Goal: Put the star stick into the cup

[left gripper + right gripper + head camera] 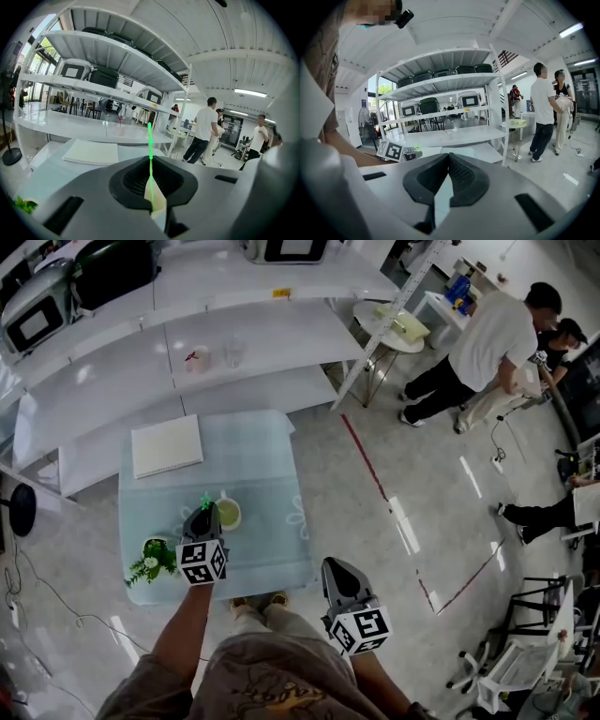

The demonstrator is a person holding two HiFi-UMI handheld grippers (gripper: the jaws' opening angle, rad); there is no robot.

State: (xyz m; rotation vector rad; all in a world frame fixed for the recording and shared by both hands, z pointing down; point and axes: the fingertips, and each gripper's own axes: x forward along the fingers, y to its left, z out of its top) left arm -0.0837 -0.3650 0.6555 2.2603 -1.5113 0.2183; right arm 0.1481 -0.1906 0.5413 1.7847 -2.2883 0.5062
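Presently on view, item by item:

- Star stick (pixel 150 140): a thin, bright green rod. It is pinched at its lower end by the jaws of the left gripper (pixel 150 161). In the left gripper view its long axis runs almost straight up, in line with the seam of the jaws, with the free end uppermost. In the head view only its green tip (pixel 205 502) shows, just past the gripper's nose. The tip sits just left of the cup and outside the rim.
- Cup (pixel 228 513): small, round and pale, with a greenish inside. It stands upright on the counter (pixel 272 549), just beside the left gripper (pixel 203 512).
- Left gripper: jaws closed on the stick. It is held over the near half of the counter, between the plant and the cup.
- Right gripper (pixel 337 570): held off the counter's right edge, above the floor and well apart from the cup. In its own view the jaws (pixel 449 157) meet at the tips with nothing between them.
- Counter: low and covered with a pale blue cloth.
- Notebook (pixel 167 446): white and closed. It lies flat at the far left of the cloth.
- Plant (pixel 155 561): small, green and leafy, in a pot at the near left corner.
- Shelves (pixel 253 343): white and tiered, behind the counter. They carry a glass and some boxes.
- People (pixel 487 343): standing far right on the grey floor.
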